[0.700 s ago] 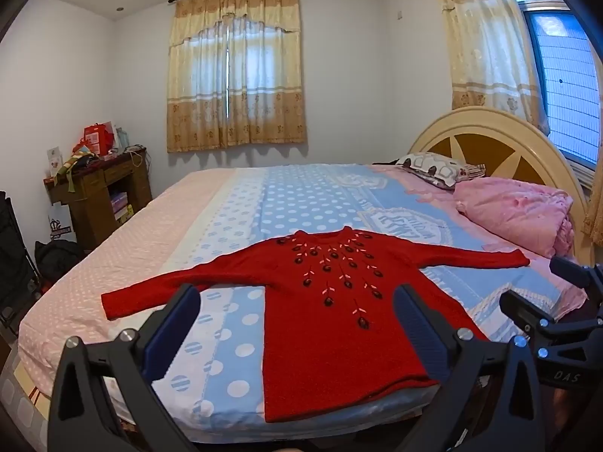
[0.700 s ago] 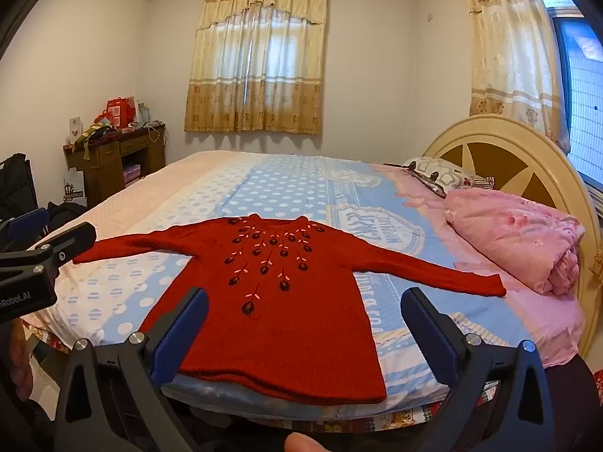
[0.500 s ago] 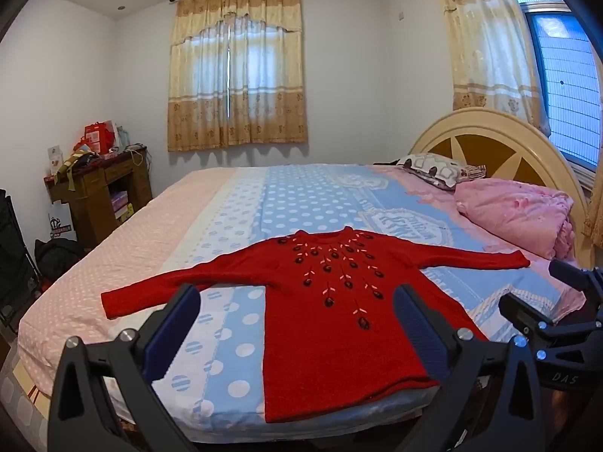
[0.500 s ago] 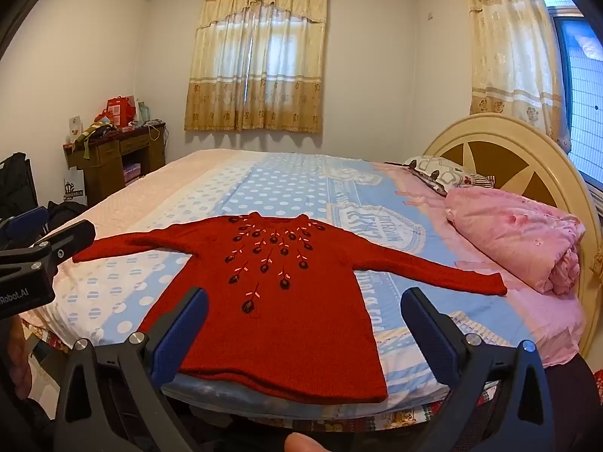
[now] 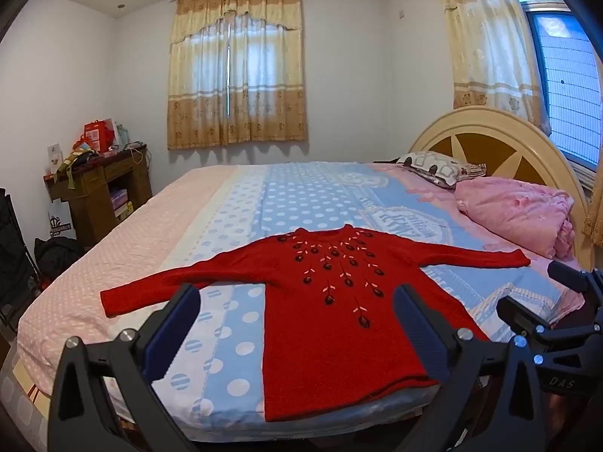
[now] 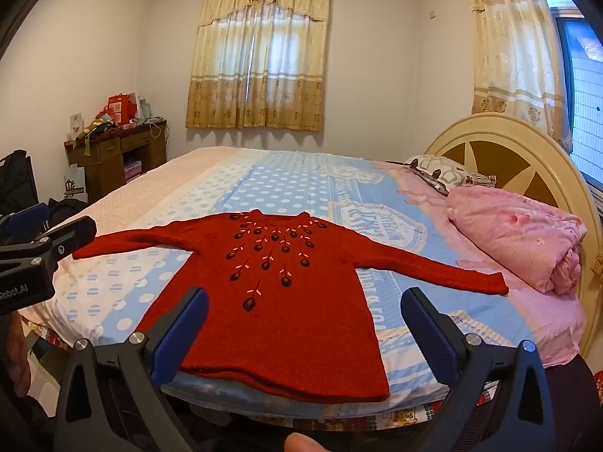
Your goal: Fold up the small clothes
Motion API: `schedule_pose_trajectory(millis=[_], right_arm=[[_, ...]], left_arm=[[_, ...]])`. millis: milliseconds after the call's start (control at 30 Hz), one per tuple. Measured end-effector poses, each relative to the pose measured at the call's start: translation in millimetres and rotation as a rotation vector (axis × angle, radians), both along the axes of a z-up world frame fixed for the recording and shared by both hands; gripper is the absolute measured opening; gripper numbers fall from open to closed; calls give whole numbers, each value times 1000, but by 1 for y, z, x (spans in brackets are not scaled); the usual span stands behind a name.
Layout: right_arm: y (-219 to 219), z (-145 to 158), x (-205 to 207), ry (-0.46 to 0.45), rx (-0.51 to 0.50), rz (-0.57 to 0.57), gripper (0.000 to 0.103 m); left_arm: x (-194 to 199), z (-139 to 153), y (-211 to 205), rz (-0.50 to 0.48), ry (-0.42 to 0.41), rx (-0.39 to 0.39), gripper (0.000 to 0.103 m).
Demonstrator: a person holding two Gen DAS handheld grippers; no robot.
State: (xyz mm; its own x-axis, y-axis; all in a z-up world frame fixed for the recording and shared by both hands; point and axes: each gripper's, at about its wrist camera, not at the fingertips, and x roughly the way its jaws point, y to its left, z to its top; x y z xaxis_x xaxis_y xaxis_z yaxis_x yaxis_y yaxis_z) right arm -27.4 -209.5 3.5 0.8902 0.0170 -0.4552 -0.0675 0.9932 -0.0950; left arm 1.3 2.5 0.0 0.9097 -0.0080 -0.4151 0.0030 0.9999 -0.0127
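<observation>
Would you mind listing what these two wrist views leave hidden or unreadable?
- Red sweater: its hem's right corner, left wrist view, hidden behind the left gripper finger.
- Bed front below the mattress: both views, blocked by gripper frames.
- Items on the wooden desk: too small to identify.
- Print on the sheet: distorted, unreadable.

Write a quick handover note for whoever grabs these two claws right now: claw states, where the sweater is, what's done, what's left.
Left claw: open, empty, held short of the bed's near edge.
Right claw: open, empty, likewise.
Red sweater: flat and face up on the bed, both sleeves spread out, hem at the near edge.
Done: laid out only.
Left: every fold, probably sleeves in first.
</observation>
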Motion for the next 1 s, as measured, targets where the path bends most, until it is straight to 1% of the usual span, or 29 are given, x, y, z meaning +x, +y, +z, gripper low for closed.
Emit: schedule_pose_trajectory(millis=[100, 500, 567, 700, 900, 1000], right_arm=[[6, -2, 0, 2, 0, 1, 102], [7, -4, -1, 6, -2, 1, 102], [14, -11, 1, 6, -5, 3, 102], [14, -10, 1, 7, -3, 2, 102], [18, -17, 0, 10, -10, 12, 102], [17, -15, 0, 14, -10, 14, 102]], left_arm=[[1, -1, 0, 0, 0, -1, 103], [0, -3, 0, -1, 2, -1, 103], [0, -3, 0, 0, 1, -1, 103], [1, -3, 0, -1, 2, 0, 103], [1, -2, 0, 0, 3, -2, 103], [1, -3, 0, 1, 3, 1, 103]])
